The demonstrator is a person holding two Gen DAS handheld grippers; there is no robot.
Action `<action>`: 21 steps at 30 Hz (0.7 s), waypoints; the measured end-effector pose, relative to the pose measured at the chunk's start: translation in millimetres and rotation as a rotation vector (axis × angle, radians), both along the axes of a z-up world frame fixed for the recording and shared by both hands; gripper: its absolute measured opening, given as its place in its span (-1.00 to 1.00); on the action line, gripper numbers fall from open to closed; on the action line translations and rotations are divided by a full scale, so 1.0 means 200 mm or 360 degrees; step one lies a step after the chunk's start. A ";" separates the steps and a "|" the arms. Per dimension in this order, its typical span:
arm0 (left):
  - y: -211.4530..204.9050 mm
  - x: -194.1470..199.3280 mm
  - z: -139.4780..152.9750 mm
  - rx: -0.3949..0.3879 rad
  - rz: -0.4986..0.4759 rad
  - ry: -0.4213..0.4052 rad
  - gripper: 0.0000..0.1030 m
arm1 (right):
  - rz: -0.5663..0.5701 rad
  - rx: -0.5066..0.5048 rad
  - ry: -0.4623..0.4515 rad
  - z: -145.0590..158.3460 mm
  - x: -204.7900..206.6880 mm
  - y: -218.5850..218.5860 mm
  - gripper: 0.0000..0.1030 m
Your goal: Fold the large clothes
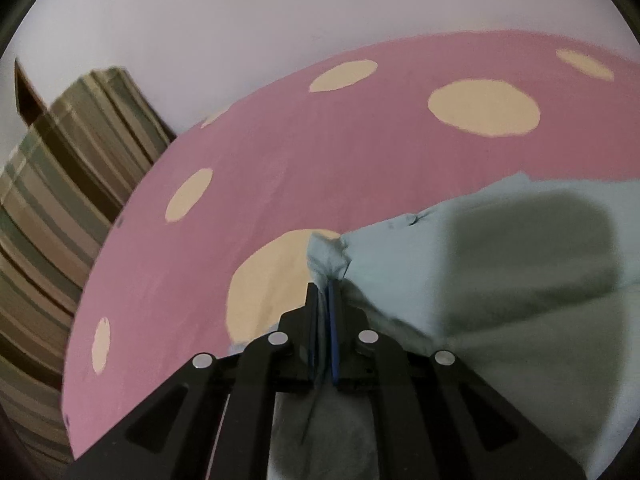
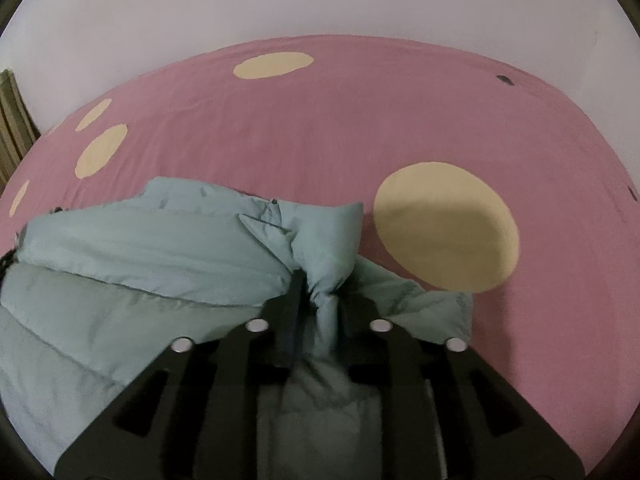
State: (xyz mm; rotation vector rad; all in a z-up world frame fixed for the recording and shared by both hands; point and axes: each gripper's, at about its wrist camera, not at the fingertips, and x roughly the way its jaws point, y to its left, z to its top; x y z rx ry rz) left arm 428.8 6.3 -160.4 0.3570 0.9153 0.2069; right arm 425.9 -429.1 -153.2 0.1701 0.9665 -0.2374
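A pale blue-green padded jacket point(image 1: 500, 256) lies on a pink bed sheet with cream dots point(image 1: 280, 168). My left gripper point(image 1: 325, 292) is shut on a bunched edge of the jacket at its left side. In the right wrist view the jacket point(image 2: 140, 264) spreads to the left over the sheet point(image 2: 360, 128). My right gripper point(image 2: 320, 284) is shut on a thick fold of the jacket near its right edge, and the fabric bulges between the jaws.
A striped brown and green curtain point(image 1: 60, 184) hangs at the left beyond the bed edge and shows as a sliver in the right wrist view point(image 2: 12, 120). A plain pale wall point(image 2: 320, 0) stands behind the bed.
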 end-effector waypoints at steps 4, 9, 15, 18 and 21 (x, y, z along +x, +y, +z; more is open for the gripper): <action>-0.03 -0.09 0.15 -0.0135 0.0009 -0.0035 -0.86 | -0.0007 0.0025 -0.0103 0.14 -0.06 0.08 -0.40; -0.22 -0.21 0.24 -0.0323 -0.0078 -0.0051 -0.37 | 0.0130 0.0074 -0.0152 0.21 -0.04 0.30 -0.39; -0.40 -0.21 0.07 -0.0304 -0.0064 0.0017 -0.37 | 0.0218 0.0034 -0.0086 0.09 0.06 0.48 -0.38; -0.41 -0.19 -0.03 -0.0238 -0.0041 -0.0013 -0.37 | 0.0221 -0.0031 -0.0042 -0.02 0.09 0.51 -0.32; -0.42 -0.16 -0.11 -0.0214 -0.0019 -0.0014 -0.37 | 0.0200 -0.0010 -0.0057 -0.10 0.11 0.51 -0.33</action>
